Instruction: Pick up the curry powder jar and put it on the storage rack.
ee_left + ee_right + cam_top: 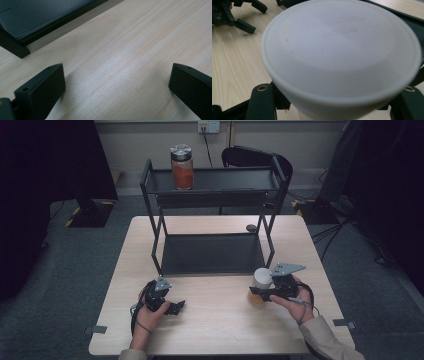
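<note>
Right gripper clamped on white-lidded jar, left gripper jaws apart over wooden table, 2-tier black rack behind

- The table looks like pale wood, matt, with fine grain.
- The jar's white lid seems to be smooth plastic, softly satin.
- The shelf rack is seen as dark matt metal.
- The far jar looks like glossy glass.

Count on inspection: two jars, one white-lidded jar over the desk, one silver-lidded jar of orange contents on the shelf rack. One rack. One desk. Two grippers, left and right. One chair.
</note>
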